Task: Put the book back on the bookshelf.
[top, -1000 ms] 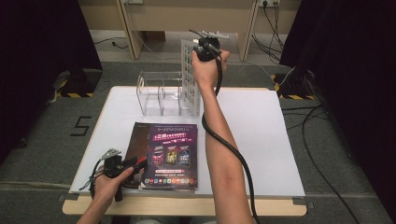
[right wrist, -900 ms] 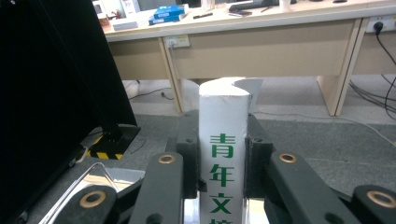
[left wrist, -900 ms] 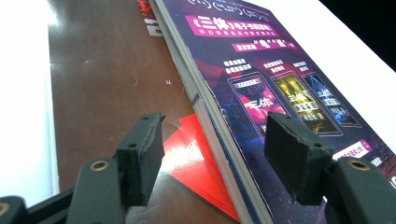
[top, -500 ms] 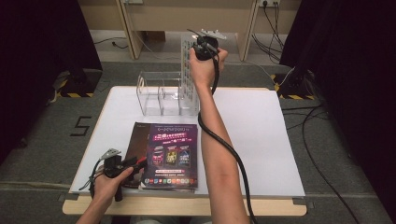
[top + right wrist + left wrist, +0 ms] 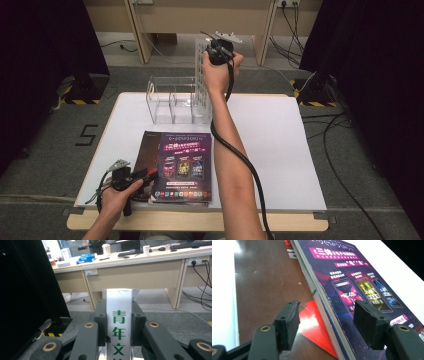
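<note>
My right gripper is raised above the far side of the table and shut on a white book with green characters on its spine. That book stands upright at the right end of a clear acrylic rack. At the near left, my left gripper is open and level. Its jaws straddle the left edge of a purple-covered book without pressing on it. The purple book lies flat on a dark brown book, and a red slip sticks out between them.
The white table has bare room to the right of the books. Black curtains flank the area. A long desk with cups and boxes stands behind, and cables trail over the floor at right.
</note>
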